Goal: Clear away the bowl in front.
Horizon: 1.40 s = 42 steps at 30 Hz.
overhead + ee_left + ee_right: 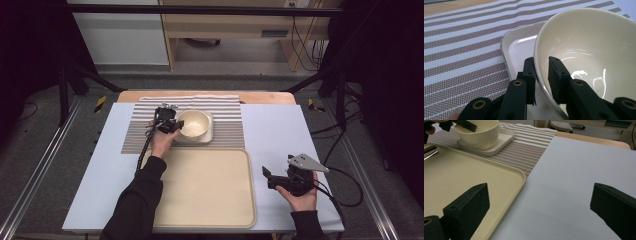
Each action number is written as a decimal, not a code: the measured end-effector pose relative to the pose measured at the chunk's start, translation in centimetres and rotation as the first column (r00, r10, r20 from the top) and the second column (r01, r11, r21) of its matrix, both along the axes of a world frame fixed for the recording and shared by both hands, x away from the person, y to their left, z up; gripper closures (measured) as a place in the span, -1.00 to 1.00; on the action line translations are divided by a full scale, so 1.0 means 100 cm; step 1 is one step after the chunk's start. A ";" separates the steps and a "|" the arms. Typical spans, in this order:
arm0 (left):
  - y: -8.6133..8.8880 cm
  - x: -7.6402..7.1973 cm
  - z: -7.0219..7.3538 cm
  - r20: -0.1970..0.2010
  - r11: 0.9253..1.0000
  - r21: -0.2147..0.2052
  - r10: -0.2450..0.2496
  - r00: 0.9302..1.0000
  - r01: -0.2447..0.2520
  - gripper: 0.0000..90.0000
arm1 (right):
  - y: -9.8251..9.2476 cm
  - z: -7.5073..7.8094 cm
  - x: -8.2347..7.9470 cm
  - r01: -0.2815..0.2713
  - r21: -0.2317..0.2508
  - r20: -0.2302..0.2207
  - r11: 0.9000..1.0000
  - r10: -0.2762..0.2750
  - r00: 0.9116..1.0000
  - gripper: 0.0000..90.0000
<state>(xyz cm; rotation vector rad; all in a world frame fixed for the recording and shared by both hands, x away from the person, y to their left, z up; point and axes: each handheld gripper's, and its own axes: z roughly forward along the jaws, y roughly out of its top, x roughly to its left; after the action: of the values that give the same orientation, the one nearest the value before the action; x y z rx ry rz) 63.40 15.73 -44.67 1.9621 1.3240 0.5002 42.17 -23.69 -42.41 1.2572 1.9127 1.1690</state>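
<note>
1. High view: one cream bowl (193, 124) sits on one small white dish (208, 135), atop one striped mat (227, 125).
2. Left tongs (541, 72) pinch the bowl's near rim, one jaw inside, one outside.
3. One large beige tray (210, 185) lies between both tongs on the pale surface (275, 130).
4. Right tongs (266, 177) hang wide, empty, well apart from the bowl.
</note>
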 end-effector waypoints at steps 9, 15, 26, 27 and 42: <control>0.000 0.001 0.000 -0.020 1.000 -0.017 0.014 1.000 -0.014 0.71 | 0.001 0.000 0.000 -0.001 0.000 -0.005 1.000 0.001 1.000 -0.94; 0.002 0.002 0.000 -0.030 0.998 -0.036 0.050 0.998 -0.051 0.79 | 0.000 0.000 0.000 -0.002 -0.001 -0.004 1.000 0.002 1.000 -0.94; 0.009 -0.001 0.010 -0.005 0.995 -0.048 0.086 0.996 -0.086 0.83 | 0.001 -0.001 0.001 -0.002 0.000 -0.008 1.000 0.002 1.000 -0.94; 0.009 -0.002 0.012 0.007 0.995 -0.042 0.086 0.996 -0.085 0.83 | 0.001 -0.001 0.001 -0.002 -0.004 -0.004 1.000 0.002 1.000 -0.94; 0.013 -0.021 0.041 0.092 0.997 -0.073 0.042 0.995 -0.035 0.82 | 0.001 -0.001 0.000 -0.002 -0.003 -0.003 1.000 0.002 1.000 -0.94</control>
<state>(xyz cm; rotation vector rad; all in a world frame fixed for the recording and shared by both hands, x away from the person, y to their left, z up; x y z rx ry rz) 61.26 17.03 -40.54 1.8358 1.3049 0.5496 42.21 -23.60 -42.48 1.2559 1.9176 1.1658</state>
